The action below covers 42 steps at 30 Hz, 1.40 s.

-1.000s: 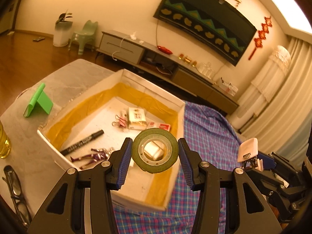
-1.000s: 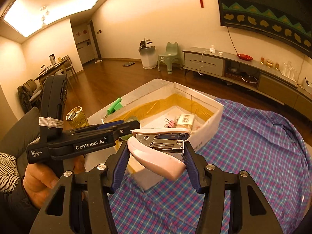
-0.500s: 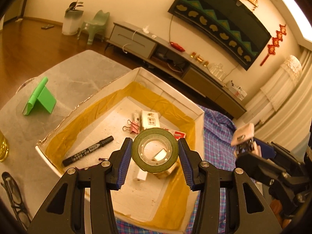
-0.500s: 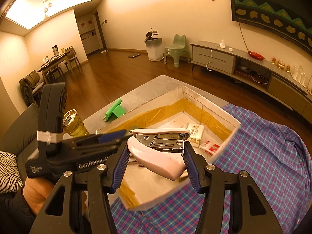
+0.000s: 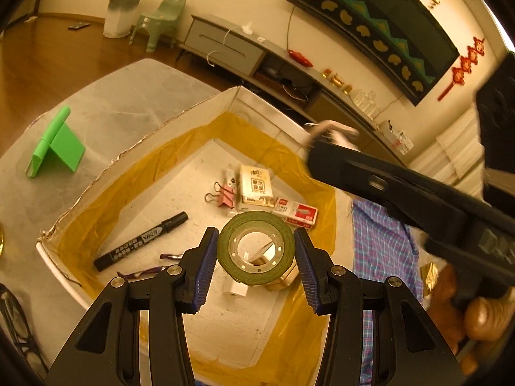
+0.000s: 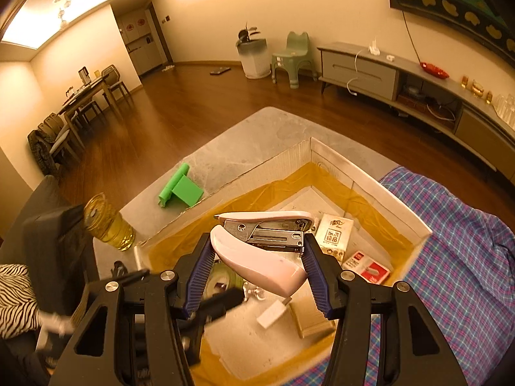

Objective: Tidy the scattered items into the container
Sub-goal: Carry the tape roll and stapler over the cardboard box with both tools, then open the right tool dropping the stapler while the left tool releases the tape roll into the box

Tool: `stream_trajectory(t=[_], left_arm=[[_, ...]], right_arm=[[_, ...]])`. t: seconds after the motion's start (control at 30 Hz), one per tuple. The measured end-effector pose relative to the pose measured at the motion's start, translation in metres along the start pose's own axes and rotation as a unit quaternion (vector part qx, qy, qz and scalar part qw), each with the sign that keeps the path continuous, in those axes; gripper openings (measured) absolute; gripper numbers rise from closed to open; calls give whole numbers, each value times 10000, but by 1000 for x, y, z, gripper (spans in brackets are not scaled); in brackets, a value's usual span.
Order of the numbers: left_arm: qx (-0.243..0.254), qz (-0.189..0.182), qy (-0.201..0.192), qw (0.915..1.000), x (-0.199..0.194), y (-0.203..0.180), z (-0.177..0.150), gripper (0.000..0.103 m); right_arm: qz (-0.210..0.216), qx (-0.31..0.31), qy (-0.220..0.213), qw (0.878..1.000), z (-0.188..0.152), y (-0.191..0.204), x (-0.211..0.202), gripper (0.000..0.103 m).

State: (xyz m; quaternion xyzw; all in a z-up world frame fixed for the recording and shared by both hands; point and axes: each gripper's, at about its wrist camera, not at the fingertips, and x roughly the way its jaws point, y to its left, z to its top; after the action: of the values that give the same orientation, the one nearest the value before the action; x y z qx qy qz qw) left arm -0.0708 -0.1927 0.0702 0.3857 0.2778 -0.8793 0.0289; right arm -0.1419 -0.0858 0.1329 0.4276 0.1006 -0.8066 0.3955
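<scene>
1. Green tape roll [image 5: 256, 247], clamped in left gripper [image 5: 256, 252], above box [image 5: 180, 119] floor
2. Pink stapler [image 6: 260, 244], jaws of right gripper [image 6: 257, 267] closed on it, over box interior
3. Inside box: black marker [image 5: 141, 241], tissue pack [image 5: 255, 188], staple packet [image 5: 296, 214], pink binder clip [image 5: 223, 194]
4. Beside box: green stand [image 5: 54, 143]

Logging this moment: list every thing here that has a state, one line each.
Left gripper: shut on tape roll, over the box.
Right gripper: shut on stapler, over the box.
Box: open-topped, partly filled.
Marker: capped, lying in box.
Binder clip: closed, in box.
Staple box: lying flat in box.
</scene>
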Motion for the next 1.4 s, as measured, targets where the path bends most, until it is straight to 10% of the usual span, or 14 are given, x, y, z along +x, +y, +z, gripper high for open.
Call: stream_trajectory(t=[1.4], left_arm=[[-871,-18,834,9927,50,30,34,52]], right_arm=[[-603,-205,917,9938,61,-33,136,61]])
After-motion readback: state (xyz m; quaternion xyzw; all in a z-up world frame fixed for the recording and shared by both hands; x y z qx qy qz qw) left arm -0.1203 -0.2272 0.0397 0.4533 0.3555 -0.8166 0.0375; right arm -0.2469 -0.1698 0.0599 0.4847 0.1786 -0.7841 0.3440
